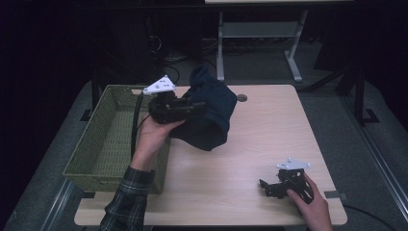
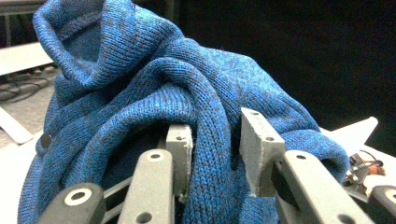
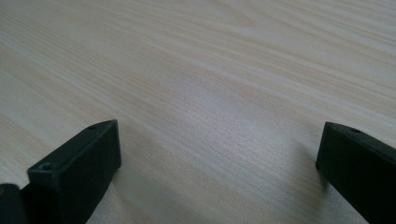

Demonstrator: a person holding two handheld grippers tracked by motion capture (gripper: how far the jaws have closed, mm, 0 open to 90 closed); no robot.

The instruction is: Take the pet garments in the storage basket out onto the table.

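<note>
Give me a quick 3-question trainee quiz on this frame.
1. True or false: the left claw is shut on a fold of the blue knit sweater.
2. Which stands open over bare table: A) left claw, B) right claw?
3. What sits at the table's left edge, beside the left hand?

Key: 1 true. 2 B. 3 The green woven basket.

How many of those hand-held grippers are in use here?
2. The left gripper is clamped on the blue sweater beside the basket; the right gripper rests open on the table, near corner.
</note>
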